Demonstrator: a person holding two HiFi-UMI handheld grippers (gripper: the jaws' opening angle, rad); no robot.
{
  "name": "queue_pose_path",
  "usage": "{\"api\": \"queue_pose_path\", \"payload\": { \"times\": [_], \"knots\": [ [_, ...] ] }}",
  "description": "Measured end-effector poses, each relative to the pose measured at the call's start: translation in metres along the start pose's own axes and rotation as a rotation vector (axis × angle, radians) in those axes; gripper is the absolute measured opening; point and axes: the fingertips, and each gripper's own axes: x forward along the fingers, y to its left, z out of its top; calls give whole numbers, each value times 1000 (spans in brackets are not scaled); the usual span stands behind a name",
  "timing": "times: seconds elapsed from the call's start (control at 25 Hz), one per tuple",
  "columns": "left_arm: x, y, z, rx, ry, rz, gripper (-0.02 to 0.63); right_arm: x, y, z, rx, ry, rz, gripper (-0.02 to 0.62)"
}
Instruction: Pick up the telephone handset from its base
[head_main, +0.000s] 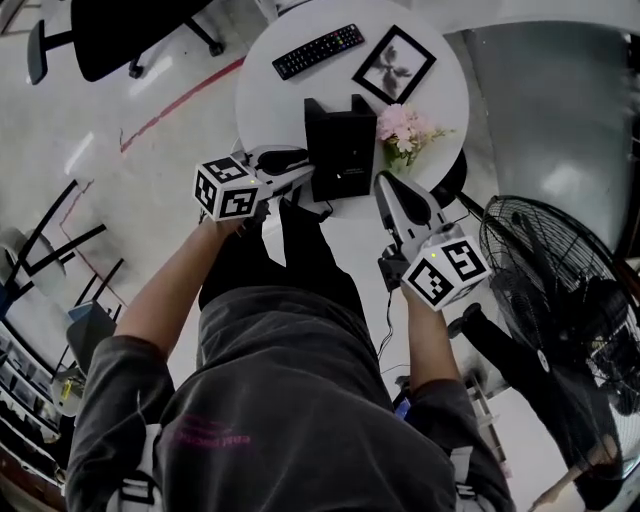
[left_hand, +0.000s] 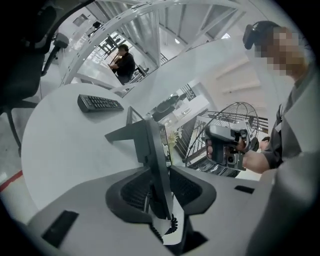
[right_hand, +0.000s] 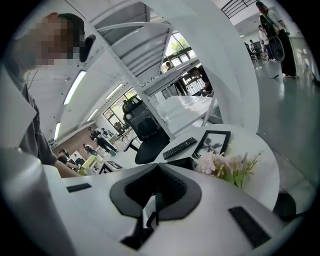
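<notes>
Remote (head_main: 318, 51), framed picture (head_main: 394, 64), pink flowers (head_main: 405, 128)
</notes>
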Motion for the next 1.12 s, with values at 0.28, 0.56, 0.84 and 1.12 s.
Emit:
{"api": "queue_pose_path", "payload": {
  "times": [0.28,0.56,0.84,1.12],
  "knots": [
    [13,2,-3,-45,12,-42,127,3,-2,-9,6,19,-1,20],
    [17,5,-2,-117,1,-96,87,2,-5,-11,18,24,-5,21],
    [15,-4,0,-119,0,-128,78,1,-6,-9,19,18,-10,21],
    [0,-34,18,-65,-3,-157,78,-4,6,9,15,-18,-12,21]
  ]
}}
